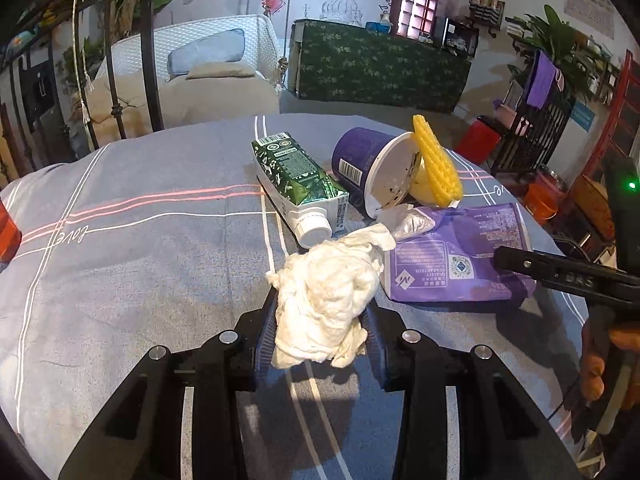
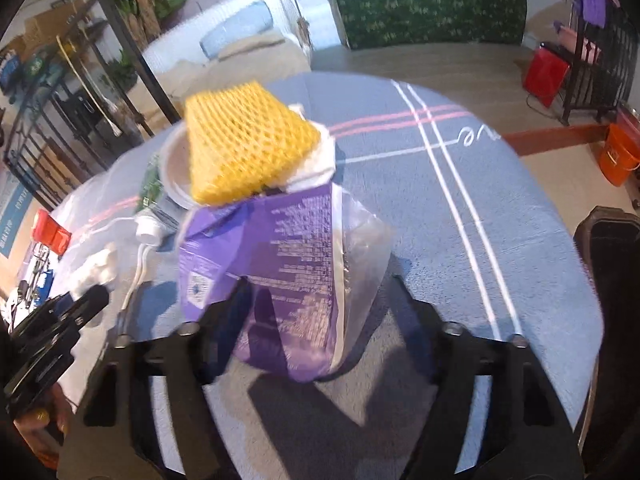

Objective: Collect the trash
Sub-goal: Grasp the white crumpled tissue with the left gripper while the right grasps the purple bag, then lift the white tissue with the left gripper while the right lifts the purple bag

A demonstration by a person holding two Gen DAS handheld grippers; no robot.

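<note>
My left gripper (image 1: 322, 328) is shut on a crumpled white tissue (image 1: 326, 296) and holds it just above the grey tablecloth (image 1: 140, 280). Beyond it lie a green carton (image 1: 298, 186), a purple cup (image 1: 370, 166) on its side, a yellow foam net (image 1: 436, 160) and a purple snack bag (image 1: 460, 256). My right gripper (image 2: 320, 292) is wide open around the near end of the purple snack bag (image 2: 280, 264), its fingers apart on both sides of it. The yellow foam net (image 2: 244, 144) rests on the cup behind the bag.
The table is round and its edge drops off behind the trash. A red object (image 1: 8, 228) stands at the table's left edge. A white sofa (image 1: 192, 76), a green-covered counter (image 1: 380, 64), a red bin (image 1: 478, 142) and orange buckets (image 2: 616, 156) stand on the floor around.
</note>
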